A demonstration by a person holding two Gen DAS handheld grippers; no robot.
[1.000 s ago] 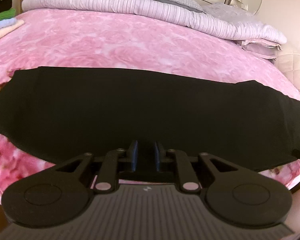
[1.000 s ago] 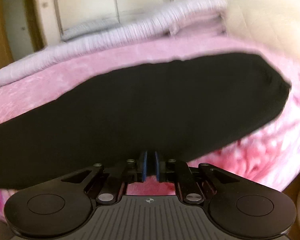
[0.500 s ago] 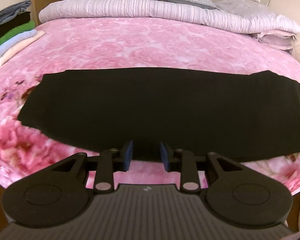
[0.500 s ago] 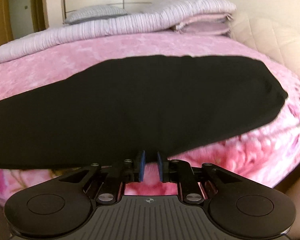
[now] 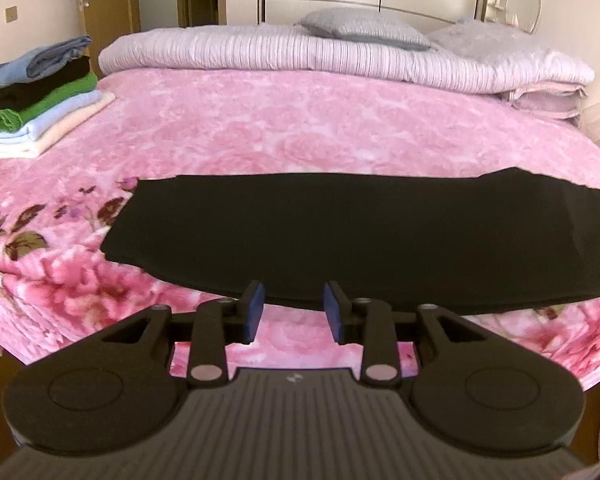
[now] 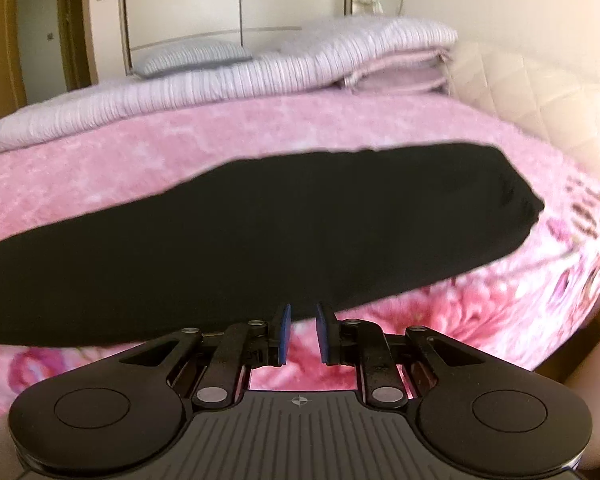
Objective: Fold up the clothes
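A black garment (image 5: 340, 236) lies folded into a long flat strip across the pink floral bedspread (image 5: 300, 128). It also shows in the right wrist view (image 6: 260, 232). My left gripper (image 5: 294, 304) is open and empty, held just in front of the strip's near edge. My right gripper (image 6: 300, 326) is open and empty, also just short of the near edge, toward the strip's right end.
A stack of folded clothes (image 5: 40, 96) sits at the bed's far left. A rolled striped duvet (image 5: 300, 52) and pillows (image 5: 364, 28) lie along the far side. A quilted cream headboard (image 6: 540, 92) stands at the right. The bed's near edge is just below both grippers.
Both grippers have opened, let go of the black garment's near edge and pulled back from it. The garment now lies flat on the bed.
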